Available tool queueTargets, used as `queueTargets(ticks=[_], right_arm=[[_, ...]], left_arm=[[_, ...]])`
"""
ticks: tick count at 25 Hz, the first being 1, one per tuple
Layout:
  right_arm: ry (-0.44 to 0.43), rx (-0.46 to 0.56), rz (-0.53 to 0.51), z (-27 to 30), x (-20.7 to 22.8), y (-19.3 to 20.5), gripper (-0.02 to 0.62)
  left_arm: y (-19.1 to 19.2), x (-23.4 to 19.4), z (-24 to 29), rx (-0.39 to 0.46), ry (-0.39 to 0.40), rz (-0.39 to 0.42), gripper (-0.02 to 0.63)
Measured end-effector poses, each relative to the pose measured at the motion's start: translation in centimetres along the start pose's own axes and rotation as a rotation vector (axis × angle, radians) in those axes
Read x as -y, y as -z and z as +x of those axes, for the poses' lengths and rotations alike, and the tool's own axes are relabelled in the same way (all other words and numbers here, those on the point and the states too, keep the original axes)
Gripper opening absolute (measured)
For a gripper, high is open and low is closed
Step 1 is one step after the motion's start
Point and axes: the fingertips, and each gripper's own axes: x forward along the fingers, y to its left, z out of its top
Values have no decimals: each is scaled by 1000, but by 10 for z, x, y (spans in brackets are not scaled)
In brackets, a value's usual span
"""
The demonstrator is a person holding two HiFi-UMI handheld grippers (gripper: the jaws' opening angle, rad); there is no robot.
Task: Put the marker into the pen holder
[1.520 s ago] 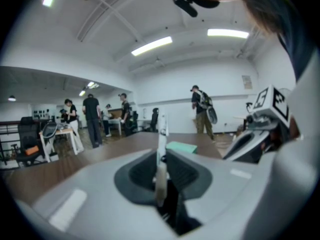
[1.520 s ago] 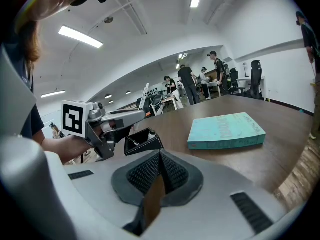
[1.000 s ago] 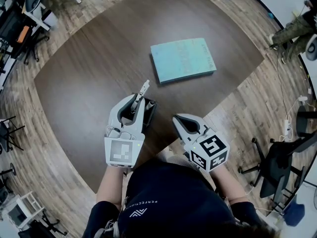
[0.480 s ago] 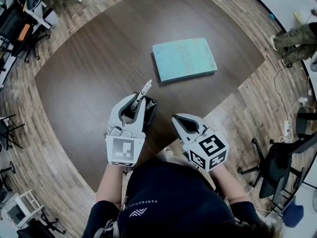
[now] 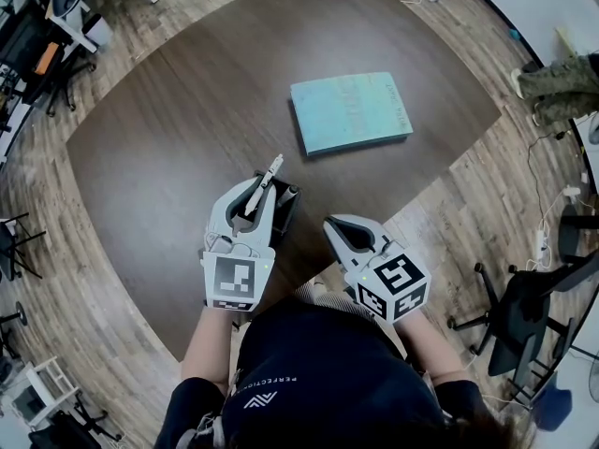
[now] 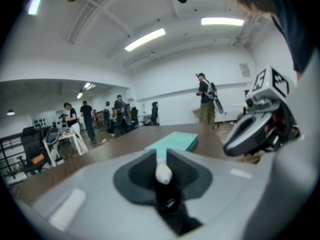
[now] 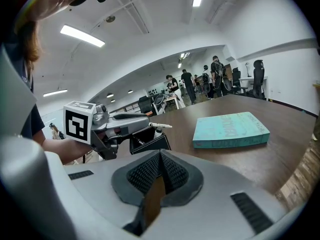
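My left gripper [image 5: 258,195] is shut on a slim white marker [image 5: 267,178] that sticks out forward past the jaws. It hangs just above a black square pen holder [image 5: 284,210] on the dark table [image 5: 168,129]. In the left gripper view the marker's white end [image 6: 162,173] sits pinched between the pads. The right gripper view shows the marker [image 7: 161,125] lying nearly level over the holder [image 7: 150,144]. My right gripper [image 5: 343,226] is shut with nothing in it, near the table's front edge, right of the holder.
A teal book [image 5: 351,112] lies flat on the table beyond the holder, also seen as a teal book [image 7: 230,130] in the right gripper view. Office chairs [image 5: 524,307], desks and people stand around the table on the wood floor.
The left gripper and marker have shifted slightly, staying over the pen holder. The right gripper has hardly moved.
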Motion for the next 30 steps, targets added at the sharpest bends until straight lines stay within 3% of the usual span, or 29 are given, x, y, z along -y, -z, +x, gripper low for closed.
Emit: queueTargets(ticks=[11, 19, 23, 30], right_arm=[[-31, -1, -15, 5, 10, -3, 2], [-54, 15, -47, 2, -10, -5, 2], [-70, 14, -56, 7, -16, -5, 2], [-92, 7, -66, 13, -25, -7, 2]], left_arm=[[-13, -2, -1, 48, -17, -67, 58], [-28, -2, -43, 101, -46, -97, 58], [-12, -3, -53, 68, -56, -127, 58], [-1, -2, -52, -14, -39, -59, 58]])
